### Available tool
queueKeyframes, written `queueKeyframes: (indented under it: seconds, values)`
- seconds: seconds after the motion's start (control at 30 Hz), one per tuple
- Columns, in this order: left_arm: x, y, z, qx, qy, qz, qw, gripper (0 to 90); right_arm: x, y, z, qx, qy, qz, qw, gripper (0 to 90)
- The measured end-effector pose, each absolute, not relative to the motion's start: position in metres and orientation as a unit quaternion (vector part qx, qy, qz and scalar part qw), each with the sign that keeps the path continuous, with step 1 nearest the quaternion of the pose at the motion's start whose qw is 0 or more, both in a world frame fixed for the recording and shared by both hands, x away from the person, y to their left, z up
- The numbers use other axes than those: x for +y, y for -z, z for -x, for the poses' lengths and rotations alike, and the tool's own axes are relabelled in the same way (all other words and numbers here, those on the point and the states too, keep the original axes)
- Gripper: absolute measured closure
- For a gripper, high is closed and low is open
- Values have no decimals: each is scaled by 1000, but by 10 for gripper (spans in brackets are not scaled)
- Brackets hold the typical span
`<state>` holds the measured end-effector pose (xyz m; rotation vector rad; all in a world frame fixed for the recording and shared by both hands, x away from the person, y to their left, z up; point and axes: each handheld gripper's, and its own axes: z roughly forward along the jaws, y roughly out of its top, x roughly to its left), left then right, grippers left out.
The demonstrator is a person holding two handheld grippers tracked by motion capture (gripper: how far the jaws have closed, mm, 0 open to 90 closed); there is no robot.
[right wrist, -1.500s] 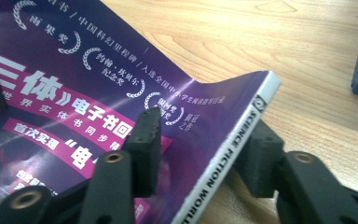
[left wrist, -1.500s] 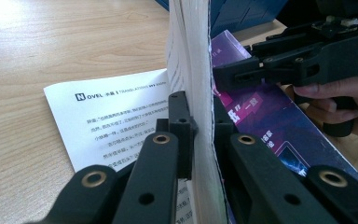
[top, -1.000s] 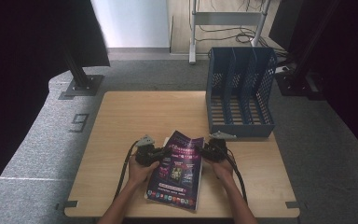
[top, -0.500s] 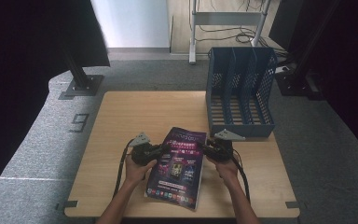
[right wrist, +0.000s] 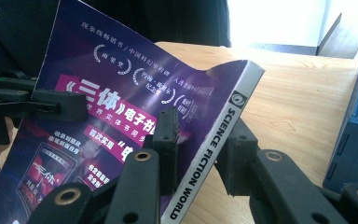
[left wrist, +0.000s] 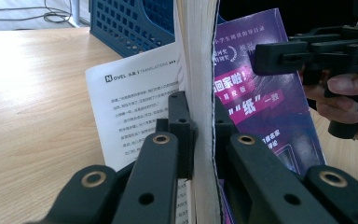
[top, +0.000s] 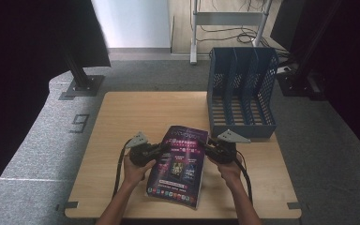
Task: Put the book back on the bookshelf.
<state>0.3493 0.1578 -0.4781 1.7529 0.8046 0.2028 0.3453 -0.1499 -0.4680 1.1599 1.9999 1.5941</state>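
Note:
A purple paperback [top: 180, 164] hangs between my two grippers, tilted, over the near part of the wooden table [top: 145, 112]. My left gripper [top: 161, 149] is shut on its page-edge side; in the left gripper view the pads [left wrist: 179, 116] clamp the white page block [left wrist: 196, 46]. My right gripper [top: 209, 150] is shut on the spine side. Its jaws have just been closing, and the spine [right wrist: 209, 158], lettered SCIENCE FICTION WORLD, sits between the pads [right wrist: 165, 135]. The front cover [right wrist: 121, 84] faces up. A loose white flap [left wrist: 135, 102] hangs from the book's underside.
A blue mesh file rack [top: 241, 93] with three slots stands at the table's back right, close behind the right gripper. The left and far-left table surface is bare wood. Grey carpet and dark stands surround the table.
Both hands have lifted the book a little off the table, and its far end now rides higher. The grips on both sides have stayed in place.

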Motion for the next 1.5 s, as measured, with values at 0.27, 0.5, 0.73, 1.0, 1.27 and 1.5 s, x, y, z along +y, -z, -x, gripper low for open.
queueKeyframes:
  seconds: [0.27, 0.5, 0.73, 1.0, 1.27, 1.5]
  values:
    - [159, 474, -347, 335, -93, -740, 576, 847, -150, 463, -342, 699, -567, -399, 175, 705]
    - [161, 468, -343, 329, -97, -733, 587, 848, -149, 451, -332, 695, -580, -380, 192, 717]
    - [162, 464, -340, 323, -101, -730, 594, 848, -149, 446, -328, 692, -585, -373, 200, 724]
    - [163, 459, -338, 318, -107, -726, 600, 848, -148, 439, -325, 688, -592, -365, 207, 734]
    - [165, 453, -336, 316, -113, -717, 611, 849, -145, 431, -322, 686, -599, -351, 218, 745]
    - [165, 450, -336, 312, -119, -714, 615, 849, -145, 424, -321, 680, -609, -340, 226, 762]
